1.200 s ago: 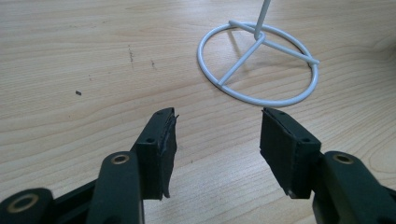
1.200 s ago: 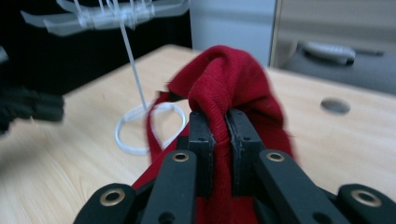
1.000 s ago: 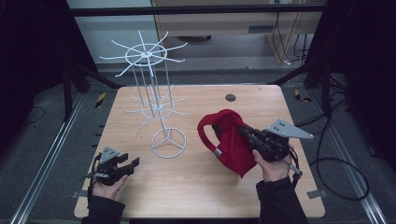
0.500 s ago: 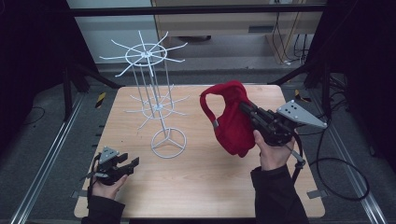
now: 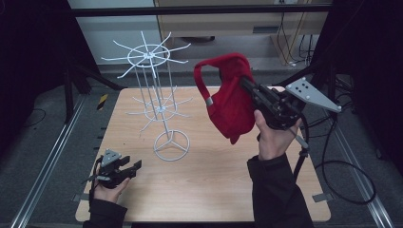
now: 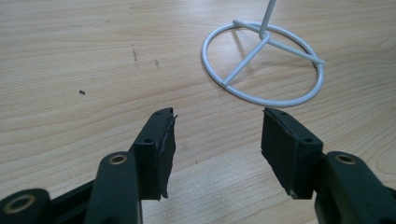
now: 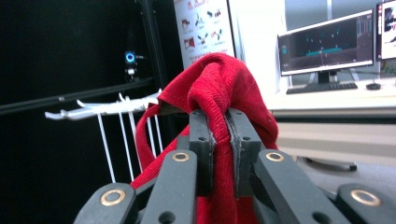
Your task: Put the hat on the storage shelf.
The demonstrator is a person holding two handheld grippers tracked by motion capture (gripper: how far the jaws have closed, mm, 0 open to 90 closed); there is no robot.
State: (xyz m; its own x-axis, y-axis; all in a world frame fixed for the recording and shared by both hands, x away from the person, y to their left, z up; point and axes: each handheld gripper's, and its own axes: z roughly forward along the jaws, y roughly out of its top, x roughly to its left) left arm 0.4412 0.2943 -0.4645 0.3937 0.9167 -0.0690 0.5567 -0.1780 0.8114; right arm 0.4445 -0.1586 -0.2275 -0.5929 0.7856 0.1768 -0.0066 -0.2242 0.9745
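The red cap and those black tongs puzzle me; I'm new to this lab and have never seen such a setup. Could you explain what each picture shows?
A person sits at a wooden table with a hand-held gripper in each hand: two black jaws worked by hand, each carrying its own camera.

The wide picture comes from a fixed camera above the table. The other two look along each gripper's jaws.

On the table stands a white wire display rack with hook arms on a ring base.

The right hand-held gripper is raised above the table, jaws pinched on the fabric of a red cap beside the rack's top. The left hand-held gripper rests low near the table's front edge, jaws apart with nothing between them, pointing at the rack's base.
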